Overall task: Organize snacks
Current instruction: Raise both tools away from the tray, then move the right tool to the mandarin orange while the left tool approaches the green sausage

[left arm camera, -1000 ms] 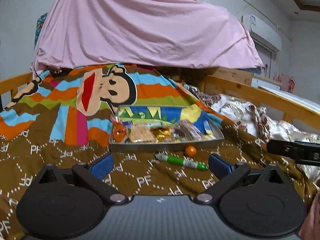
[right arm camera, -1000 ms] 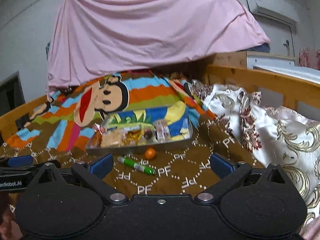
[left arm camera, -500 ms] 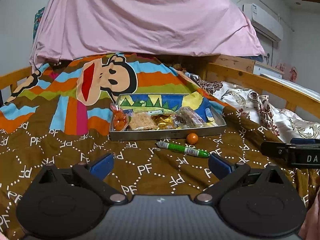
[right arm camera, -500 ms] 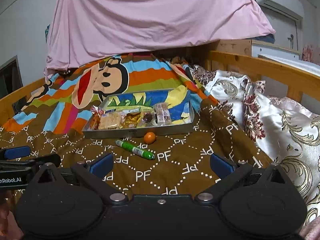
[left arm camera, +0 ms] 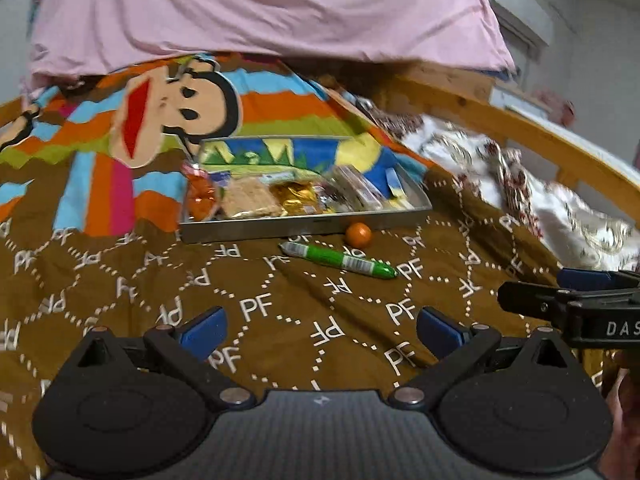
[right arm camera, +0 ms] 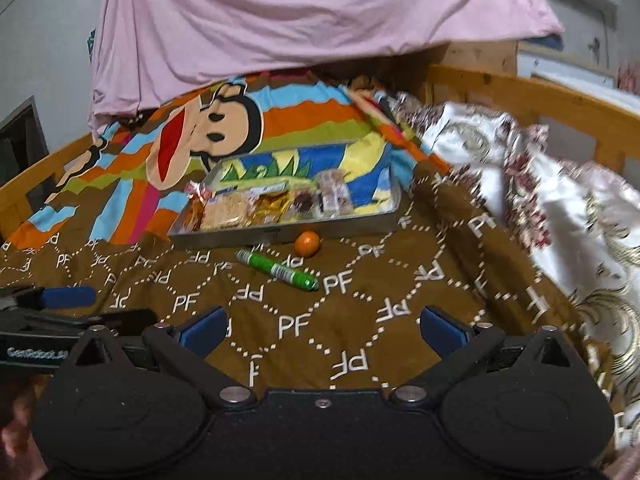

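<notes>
A metal tray (left arm camera: pixel 304 226) (right arm camera: pixel 340 227) holding several wrapped snacks sits on the bed blanket. In front of it lie a green stick snack (left arm camera: pixel 338 260) (right arm camera: pixel 276 270) and a small orange ball (left arm camera: pixel 359 234) (right arm camera: pixel 307 243). My left gripper (left arm camera: pixel 320 326) is open and empty, well short of the green snack. My right gripper (right arm camera: pixel 322 326) is open and empty, also short of it. Each gripper shows at the edge of the other's view: the right one (left arm camera: pixel 568 304) and the left one (right arm camera: pixel 60 308).
A brown patterned blanket (left arm camera: pixel 280 320) with a striped monkey print covers the bed. A pink sheet (left arm camera: pixel 260 8) hangs behind. A wooden rail (left arm camera: pixel 540 136) and a white floral quilt (right arm camera: pixel 560 208) lie to the right.
Both grippers have moved forward and tilted down toward the blanket; the tray, green snack and orange ball now look closer. Both jaws stay open.
</notes>
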{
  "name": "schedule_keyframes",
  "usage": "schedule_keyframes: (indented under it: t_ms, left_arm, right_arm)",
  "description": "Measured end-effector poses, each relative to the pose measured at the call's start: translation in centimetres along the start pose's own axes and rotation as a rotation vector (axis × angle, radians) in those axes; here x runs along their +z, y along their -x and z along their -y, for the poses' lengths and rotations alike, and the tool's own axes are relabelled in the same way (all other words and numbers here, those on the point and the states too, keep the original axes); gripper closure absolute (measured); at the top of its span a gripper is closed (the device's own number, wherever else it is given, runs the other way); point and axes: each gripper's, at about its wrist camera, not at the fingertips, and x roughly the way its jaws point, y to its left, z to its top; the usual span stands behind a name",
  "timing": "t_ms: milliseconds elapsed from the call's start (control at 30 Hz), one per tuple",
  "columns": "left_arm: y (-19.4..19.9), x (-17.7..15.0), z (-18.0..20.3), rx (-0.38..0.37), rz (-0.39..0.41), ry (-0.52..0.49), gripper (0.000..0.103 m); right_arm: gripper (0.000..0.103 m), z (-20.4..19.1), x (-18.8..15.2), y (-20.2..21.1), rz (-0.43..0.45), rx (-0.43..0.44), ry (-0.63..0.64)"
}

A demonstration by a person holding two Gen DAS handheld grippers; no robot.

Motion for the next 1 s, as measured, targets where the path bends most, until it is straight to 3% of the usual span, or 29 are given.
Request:
schedule_keyframes:
  t_ms: [233, 467, 633, 800, 1000]
  left_arm:
    - [-3.9, 1.0, 0.5, 0.001, 0.005, -0.2, 0.0]
    - [-7.1, 1.8, -0.4, -0.068, -0.016, -0.142, 0.0]
    - [-9.4, 2.3, 0.0, -0.087, 0.013, -0.233, 0.0]
    - [-11.7, 2.8, 0.8, -0.159, 0.006, -0.346, 0.0]
    - [-13.7, 3.3, 1.5, -0.257, 0.004, -0.426, 0.0]
  right_arm:
    - [0.001, 0.9, 1.1, -3.1, -0.072, 0.005, 0.001]
    - [0.001, 2.0, 2.8, -6.8, -0.111, -0.02, 0.061]
    - [0.001, 3.2, 4.3, -10.0, -0.118, -0.029, 0.062]
    - [0.001, 3.9, 5.4, -12.4, -0.139, 0.046, 0.028]
    - [0.001, 3.1, 6.6, -15.0, -0.145, 0.058, 0.15]
